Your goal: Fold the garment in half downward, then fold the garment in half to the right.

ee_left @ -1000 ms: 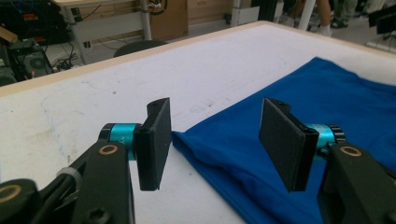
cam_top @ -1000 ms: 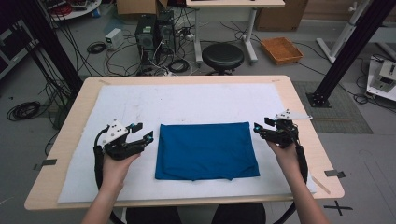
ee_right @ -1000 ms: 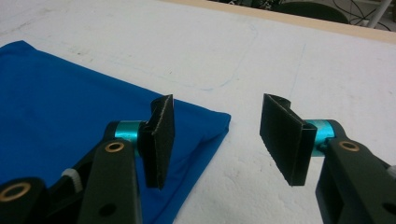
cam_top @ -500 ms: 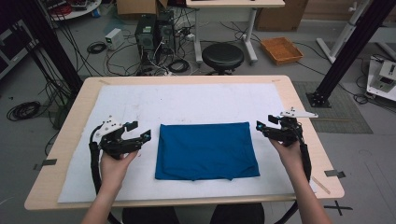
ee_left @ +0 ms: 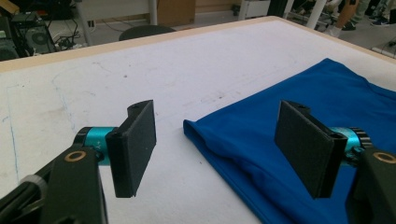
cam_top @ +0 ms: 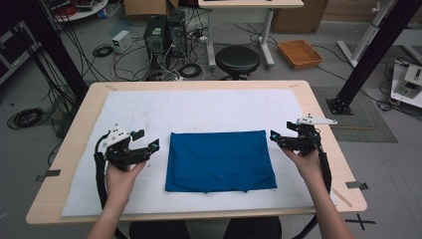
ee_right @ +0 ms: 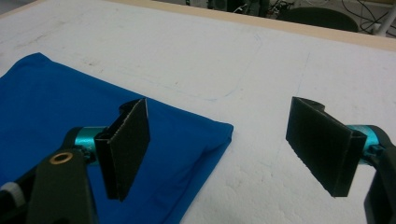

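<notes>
The blue cloth [cam_top: 220, 160] lies folded at the frame's centre between the left gripper [cam_top: 148, 147] and right gripper [cam_top: 276, 138], whose jaws have just been opening and stand empty, so a shallow pinch could catch one layer and unfold it.

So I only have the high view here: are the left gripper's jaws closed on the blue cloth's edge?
Observer: No. The left gripper view shows the left gripper open, nothing between the jaws; the blue cloth lies flat beyond them.
Operator: And the right one?
Observer: The right gripper is open too, jaws off the cloth, its corner lying past them.
Operator: Anything on the white mat?
Observer: Faint blue pen lines mark the white mat near that corner.
</notes>
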`<state>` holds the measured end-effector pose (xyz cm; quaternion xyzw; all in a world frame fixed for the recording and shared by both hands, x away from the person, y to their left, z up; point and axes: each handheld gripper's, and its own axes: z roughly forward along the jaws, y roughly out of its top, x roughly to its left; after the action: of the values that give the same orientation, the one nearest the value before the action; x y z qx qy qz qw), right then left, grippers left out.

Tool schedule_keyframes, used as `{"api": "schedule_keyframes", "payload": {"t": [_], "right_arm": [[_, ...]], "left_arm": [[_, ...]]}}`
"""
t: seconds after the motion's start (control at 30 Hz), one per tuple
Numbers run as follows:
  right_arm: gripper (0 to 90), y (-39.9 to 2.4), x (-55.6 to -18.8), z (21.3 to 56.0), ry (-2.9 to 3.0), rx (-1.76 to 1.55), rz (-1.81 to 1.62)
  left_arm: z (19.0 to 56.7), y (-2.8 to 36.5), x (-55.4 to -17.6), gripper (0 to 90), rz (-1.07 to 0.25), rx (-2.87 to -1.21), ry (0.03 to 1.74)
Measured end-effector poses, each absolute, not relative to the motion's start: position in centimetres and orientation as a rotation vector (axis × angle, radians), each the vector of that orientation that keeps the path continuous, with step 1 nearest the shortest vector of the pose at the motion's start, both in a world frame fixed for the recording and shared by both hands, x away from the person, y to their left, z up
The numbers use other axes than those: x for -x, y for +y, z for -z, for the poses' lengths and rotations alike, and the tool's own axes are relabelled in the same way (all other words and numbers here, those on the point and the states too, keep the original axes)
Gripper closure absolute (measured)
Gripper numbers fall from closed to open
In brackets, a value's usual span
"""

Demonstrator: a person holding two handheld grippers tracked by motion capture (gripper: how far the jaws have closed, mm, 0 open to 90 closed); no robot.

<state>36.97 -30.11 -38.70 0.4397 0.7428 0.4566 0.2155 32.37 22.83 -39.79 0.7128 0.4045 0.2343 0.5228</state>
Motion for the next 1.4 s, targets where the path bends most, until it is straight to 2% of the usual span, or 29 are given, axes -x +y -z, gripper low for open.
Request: {"api": "schedule_keyframes", "payload": {"t": [0.73,1.0,1.4], "right_arm": [[23.8,-30.5,-36.9,38.9,2.045,-1.235,-1.259],[24.7,-30.5,-36.8,38.9,2.046,-1.235,-1.261],[24.9,-30.5,-36.6,39.0,2.047,-1.224,-1.272]], "left_arm": [[39.3,22.4,-32.2,29.4,-0.577,-1.722,0.946],[38.6,21.7,-31.8,28.5,-0.509,-1.712,0.908],[38.0,20.5,-29.3,28.5,-0.493,-1.732,0.859]]}}
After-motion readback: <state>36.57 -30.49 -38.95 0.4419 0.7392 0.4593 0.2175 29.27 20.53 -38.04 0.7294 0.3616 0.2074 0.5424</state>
